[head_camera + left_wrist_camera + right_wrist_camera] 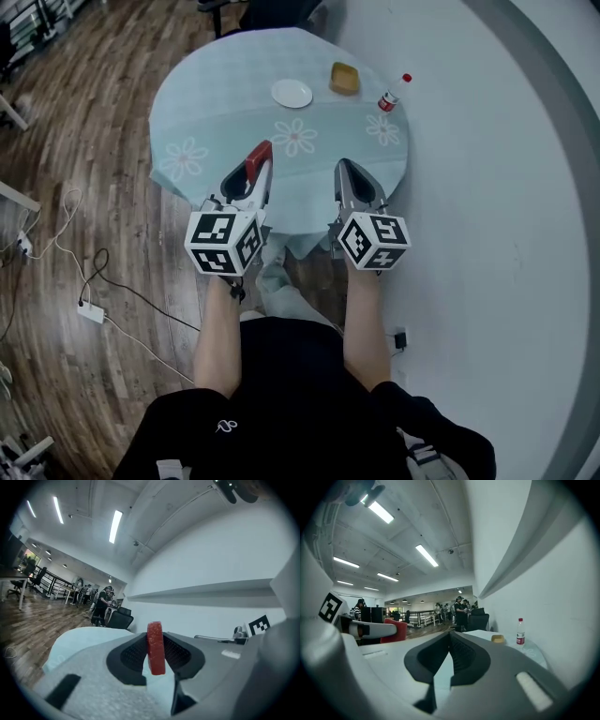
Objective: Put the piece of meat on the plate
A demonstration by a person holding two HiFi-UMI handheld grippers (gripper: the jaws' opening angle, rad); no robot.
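The piece of meat [257, 159], a flat red slab, stands on edge between the pads of my left gripper [260, 155], which is shut on it over the near edge of the round table. In the left gripper view the meat [155, 647] sits upright in the left gripper [155, 639]. The white plate [292, 93] lies empty at the far side of the table. My right gripper [345, 167] hovers beside the left one, tips together, holding nothing. In the right gripper view the right gripper [450, 634] has its tips touching, and the meat [396, 631] shows to the left.
The table [211, 94] wears a pale blue cloth with flower prints. A yellow-brown block [344, 77] and a small red-capped bottle [391, 95] stand to the right of the plate. A white curved wall runs close on the right. Cables and a power strip [91, 311] lie on the wood floor at left.
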